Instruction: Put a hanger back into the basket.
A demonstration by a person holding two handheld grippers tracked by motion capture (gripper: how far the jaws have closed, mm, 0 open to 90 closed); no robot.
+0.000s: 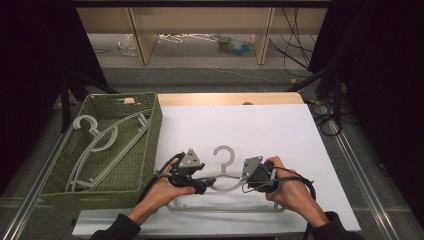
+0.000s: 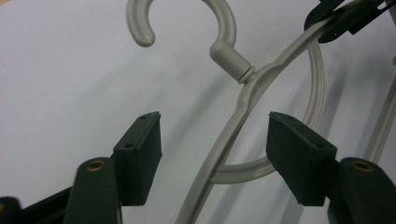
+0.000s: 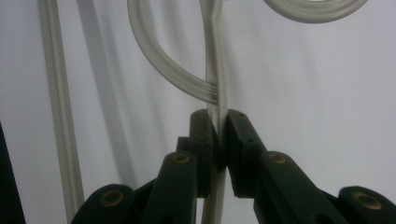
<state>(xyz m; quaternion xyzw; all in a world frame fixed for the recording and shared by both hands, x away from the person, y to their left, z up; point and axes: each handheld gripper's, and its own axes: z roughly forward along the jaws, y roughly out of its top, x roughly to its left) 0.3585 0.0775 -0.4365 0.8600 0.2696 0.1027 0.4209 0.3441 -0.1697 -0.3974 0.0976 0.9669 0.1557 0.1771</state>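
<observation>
A pale grey plastic clothes hanger (image 1: 226,176) lies on the white table top (image 1: 260,135), near the front edge and between the two hands, its hook pointing to the far side. To the left stands a green woven basket (image 1: 150,135), in which other grey hangers (image 1: 102,145) are already laid. The right gripper (image 3: 218,135) is clenched on the hanger's right shoulder bar, the thin plastic being pinched flat between both pads just near of the curved inner loop. The left gripper (image 2: 215,149) is released, its jaws standing wide apart with the left shoulder bar running up between them, neither pad touching it. The step in hand is judged to be the second grasp before the hanger is lifted toward the basket. It is best done by the left jaws being closed squarely across the bar, close below the neck of the hook, so that the slim rod is caught in the middle of the pads and is not squeezed out sideways. The right grip should be held firm meanwhile, and the hanger kept level so that its bottom rail is not dragged on the table.
</observation>
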